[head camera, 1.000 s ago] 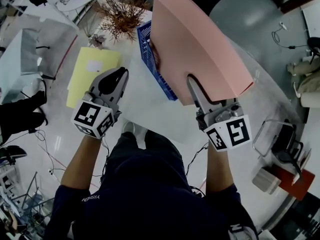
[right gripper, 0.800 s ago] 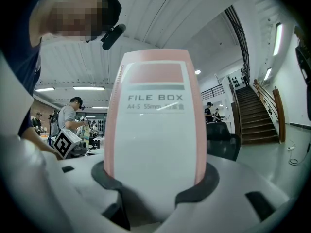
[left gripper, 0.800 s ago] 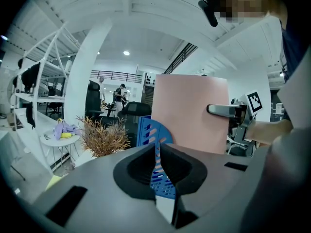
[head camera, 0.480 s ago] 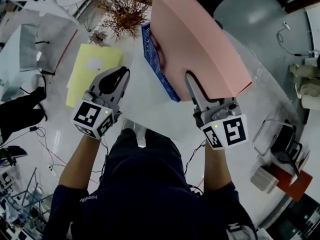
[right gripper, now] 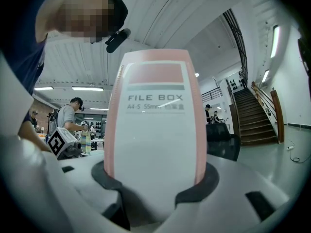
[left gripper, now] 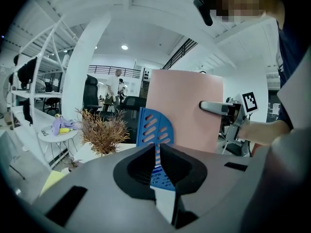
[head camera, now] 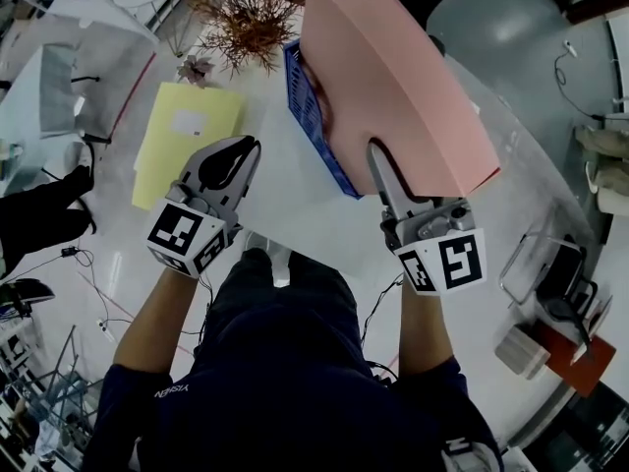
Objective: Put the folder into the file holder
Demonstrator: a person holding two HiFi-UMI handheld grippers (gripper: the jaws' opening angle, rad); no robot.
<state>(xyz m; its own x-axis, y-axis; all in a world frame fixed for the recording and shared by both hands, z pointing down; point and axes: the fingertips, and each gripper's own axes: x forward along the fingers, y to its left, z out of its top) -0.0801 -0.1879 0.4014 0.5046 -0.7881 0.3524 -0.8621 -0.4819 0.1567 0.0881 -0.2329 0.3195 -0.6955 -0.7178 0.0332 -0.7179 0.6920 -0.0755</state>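
right gripper (head camera: 379, 161): jaws squeeze pink folder (head camera: 403, 96) | left gripper (head camera: 246, 149): jaws closed, empty | blue file holder (head camera: 313, 118): just left of folder

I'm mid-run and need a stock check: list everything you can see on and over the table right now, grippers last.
file box: one, pink with a white spine label, raised over the table, its low end at the file holder; whether it has entered cannot be told
file holder: one, blue and slotted, standing mid-table
paper folder: one, yellow, flat on the table's left part
dried plant: one, brown-orange, at the table's far edge
table: one, white
left gripper: one, grey, jaws together with nothing in them, near the paper folder
right gripper: one, grey, jaws clamped on the file box's spine end
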